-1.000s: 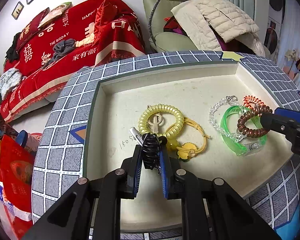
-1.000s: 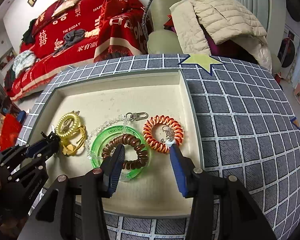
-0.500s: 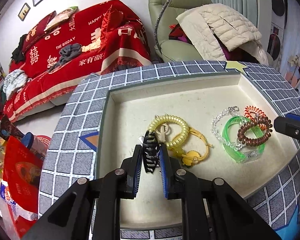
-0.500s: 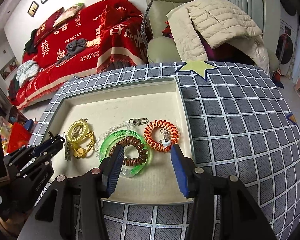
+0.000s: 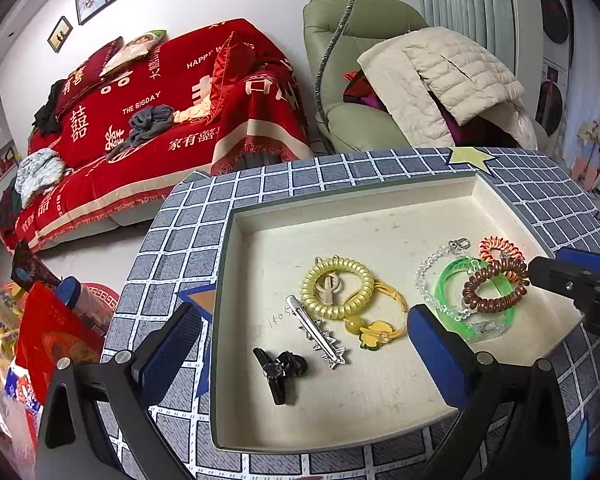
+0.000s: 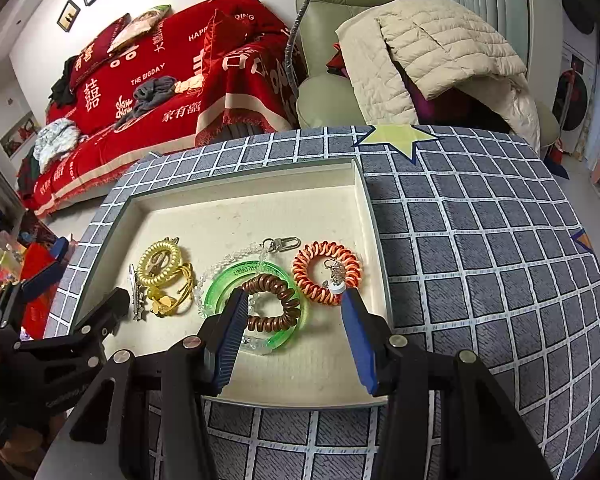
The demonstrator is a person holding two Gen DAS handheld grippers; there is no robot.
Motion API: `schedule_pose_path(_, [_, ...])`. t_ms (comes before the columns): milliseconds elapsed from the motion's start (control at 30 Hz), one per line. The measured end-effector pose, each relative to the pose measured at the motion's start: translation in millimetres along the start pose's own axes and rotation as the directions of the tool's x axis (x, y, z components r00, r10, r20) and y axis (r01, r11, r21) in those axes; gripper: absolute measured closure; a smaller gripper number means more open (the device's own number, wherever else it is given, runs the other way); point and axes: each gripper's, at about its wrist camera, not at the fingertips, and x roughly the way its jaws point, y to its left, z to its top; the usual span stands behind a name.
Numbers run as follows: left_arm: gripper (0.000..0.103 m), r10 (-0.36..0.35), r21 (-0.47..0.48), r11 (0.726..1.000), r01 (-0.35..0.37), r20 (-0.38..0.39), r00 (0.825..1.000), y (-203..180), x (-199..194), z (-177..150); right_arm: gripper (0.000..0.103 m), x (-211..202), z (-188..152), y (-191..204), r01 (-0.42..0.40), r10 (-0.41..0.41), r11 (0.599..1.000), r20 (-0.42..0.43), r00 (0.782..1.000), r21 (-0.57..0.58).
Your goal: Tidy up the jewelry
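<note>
1. One black claw clip lies freed at 7 o'clock in the tray; the left gripper jaws have just been opening, now wide and empty.
2. Right gripper hovers half open, empty, over the brown coil tie.
3. Likely next: choose another piece and close on it.

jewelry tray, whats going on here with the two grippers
A person is sorting hair accessories and bracelets in a shallow cream tray with a handheld gripper in each hand. The left gripper has just been opening its jaws; they stand wide apart, and the black hair claw clip lies free on the tray floor between them, beside a silver star clip. The right gripper hovers half open over the brown coil hair tie resting on the green bangle, holding nothing.
</note>
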Motion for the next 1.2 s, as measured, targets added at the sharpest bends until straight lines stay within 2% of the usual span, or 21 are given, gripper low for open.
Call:
schedule_pose_path(100, [0.0,-0.002,-0.005,1.0,0.002,-0.011,1.0,1,1,-1,0.05,-1,0,3,0.001,-0.001,1.0,0.004,1.0,-0.008])
schedule_pose_path(167, [0.0,-0.006,-0.008,1.0,0.005,-0.019,1.0,0,2,-1,0.037,-2,0,4,0.006,-0.005,1.0,0.01,1.0,-0.013])
schedule_pose_path(267, [0.0,-0.005,-0.012,1.0,0.005,-0.021,1.0,1,0,-3,0.027,-8,-1,6,0.019,-0.018,1.0,0.04,0.999,-0.023])
schedule_pose_path(433, [0.0,-0.012,-0.029,1.0,0.012,-0.014,1.0,3,-7,-4,0.019,-18,-5,8,0.046,-0.043,0.998,0.079,0.996,-0.032])
schedule_pose_path(600, [0.0,-0.011,-0.045,0.999,0.011,0.002,1.0,6,-18,-11,0.016,-27,-12,4,0.03,-0.028,0.999,0.129,0.991,-0.01])
schedule_pose_path(700, [0.0,0.003,-0.054,0.999,-0.002,0.012,1.0,7,-25,-15,0.016,-31,-18,3,0.051,-0.049,0.999,0.145,0.988,-0.012])
schedule_pose_path(867, [0.0,0.029,-0.068,0.997,-0.026,0.049,0.998,11,-40,-24,0.016,-46,-33,7,0.084,-0.075,0.996,0.229,0.971,-0.032])
schedule_pose_path(1200, [0.0,0.061,-0.119,0.992,-0.048,0.104,0.993,14,-75,-46,0.016,-71,-57,14,0.098,-0.084,0.994,0.269,0.959,-0.039])
